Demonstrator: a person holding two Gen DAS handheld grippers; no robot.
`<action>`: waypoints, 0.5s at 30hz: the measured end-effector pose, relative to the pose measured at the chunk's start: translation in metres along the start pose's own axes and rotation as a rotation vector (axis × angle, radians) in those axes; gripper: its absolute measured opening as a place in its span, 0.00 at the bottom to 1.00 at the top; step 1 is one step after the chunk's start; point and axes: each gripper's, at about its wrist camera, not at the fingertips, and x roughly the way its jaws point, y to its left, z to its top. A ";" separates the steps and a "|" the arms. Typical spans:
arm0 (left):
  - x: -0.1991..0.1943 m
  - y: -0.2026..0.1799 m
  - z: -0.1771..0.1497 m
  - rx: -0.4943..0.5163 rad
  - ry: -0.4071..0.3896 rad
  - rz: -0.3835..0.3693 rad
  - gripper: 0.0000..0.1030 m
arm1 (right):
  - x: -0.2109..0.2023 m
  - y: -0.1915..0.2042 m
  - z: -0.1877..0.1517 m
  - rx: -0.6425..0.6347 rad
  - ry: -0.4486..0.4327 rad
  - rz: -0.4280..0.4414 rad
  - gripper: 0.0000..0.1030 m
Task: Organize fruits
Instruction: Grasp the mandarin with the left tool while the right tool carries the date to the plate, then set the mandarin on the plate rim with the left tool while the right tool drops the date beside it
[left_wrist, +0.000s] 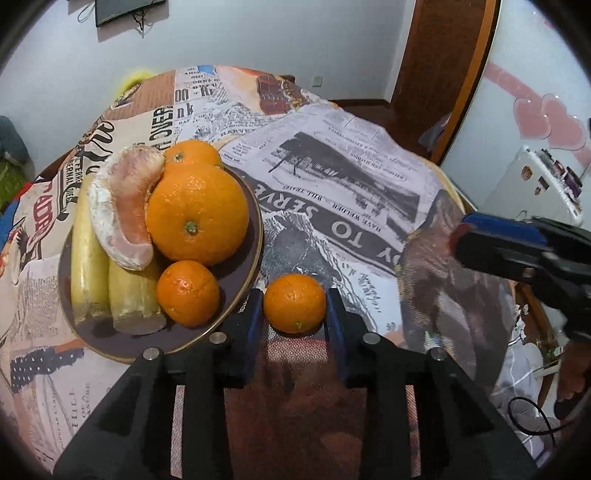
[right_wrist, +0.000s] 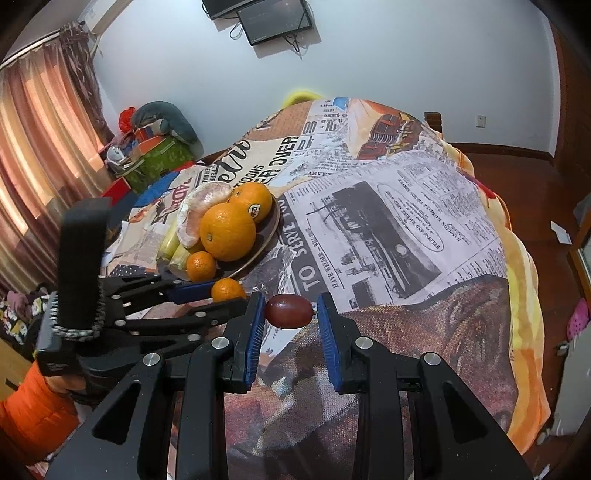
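A small mandarin (left_wrist: 294, 303) sits between the blue pads of my left gripper (left_wrist: 294, 306), which touch it on both sides, low over the cloth just right of the plate's rim. The same mandarin (right_wrist: 228, 290) shows at that gripper's tips in the right wrist view. The dark plate (left_wrist: 242, 275) holds two big oranges (left_wrist: 197, 218), another mandarin (left_wrist: 188, 293), a peeled pomelo piece (left_wrist: 125, 206) and pale yellow fruit (left_wrist: 88, 266). My right gripper (right_wrist: 290, 314) is shut on a dark red oval fruit (right_wrist: 289, 311), held above the cloth.
A newspaper-print cloth (left_wrist: 351, 192) covers the table and drops off at the right edge. The right gripper's black body (left_wrist: 524, 251) reaches in from the right. An orange sleeve (right_wrist: 33, 413) is at the lower left. Boxes and curtains stand beyond the table's left side.
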 end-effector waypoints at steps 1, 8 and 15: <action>-0.006 0.002 -0.001 0.001 -0.012 0.005 0.32 | 0.002 0.001 0.001 -0.002 0.003 0.002 0.26; -0.051 0.031 -0.006 -0.040 -0.086 0.019 0.32 | 0.011 0.013 0.006 -0.028 0.009 0.022 0.26; -0.083 0.079 -0.016 -0.117 -0.134 0.087 0.32 | 0.031 0.034 0.016 -0.061 0.017 0.058 0.26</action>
